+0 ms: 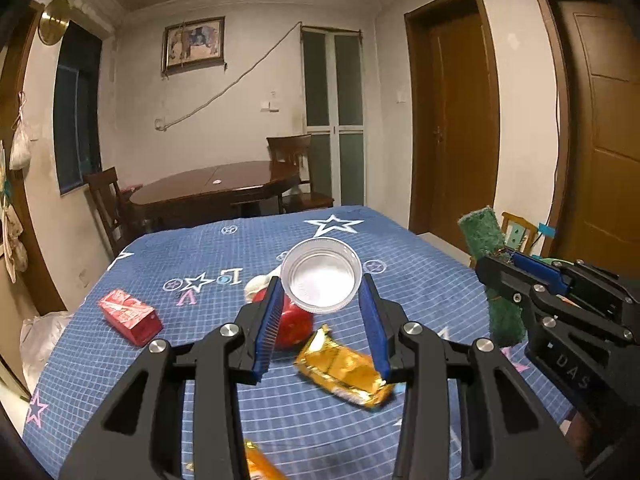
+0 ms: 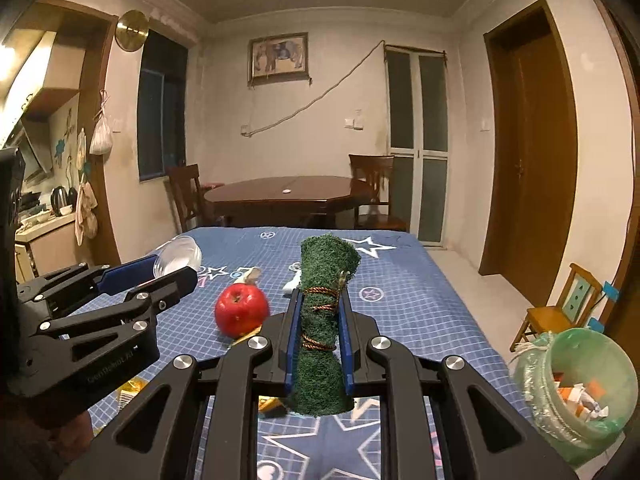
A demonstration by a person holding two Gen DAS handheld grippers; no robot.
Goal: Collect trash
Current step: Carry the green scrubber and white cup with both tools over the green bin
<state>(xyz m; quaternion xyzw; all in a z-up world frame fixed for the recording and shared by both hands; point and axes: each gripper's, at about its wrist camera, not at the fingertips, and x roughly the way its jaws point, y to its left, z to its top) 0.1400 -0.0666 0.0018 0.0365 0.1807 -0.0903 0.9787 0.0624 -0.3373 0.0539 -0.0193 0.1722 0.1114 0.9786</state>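
Note:
My left gripper [image 1: 322,286] is shut on a clear plastic cup [image 1: 321,276], held above the blue star-print cloth [image 1: 208,264], mouth toward the camera; the cup also shows in the right wrist view [image 2: 179,258]. My right gripper [image 2: 320,304] is shut on a rolled green mat tied with cord [image 2: 324,320], held upright above the cloth; the roll also shows in the left wrist view [image 1: 486,240]. On the cloth lie a gold foil wrapper [image 1: 344,368], a red apple [image 2: 241,309], a red carton [image 1: 130,316] and a white scrap [image 1: 256,284].
A green bin lined with a bag [image 2: 580,392], holding paper scraps, stands off the cloth's right edge. A small wooden chair [image 2: 560,312] is beyond it. A dark dining table [image 2: 288,194] with chairs stands behind. Another orange wrapper [image 1: 260,464] lies at the near edge.

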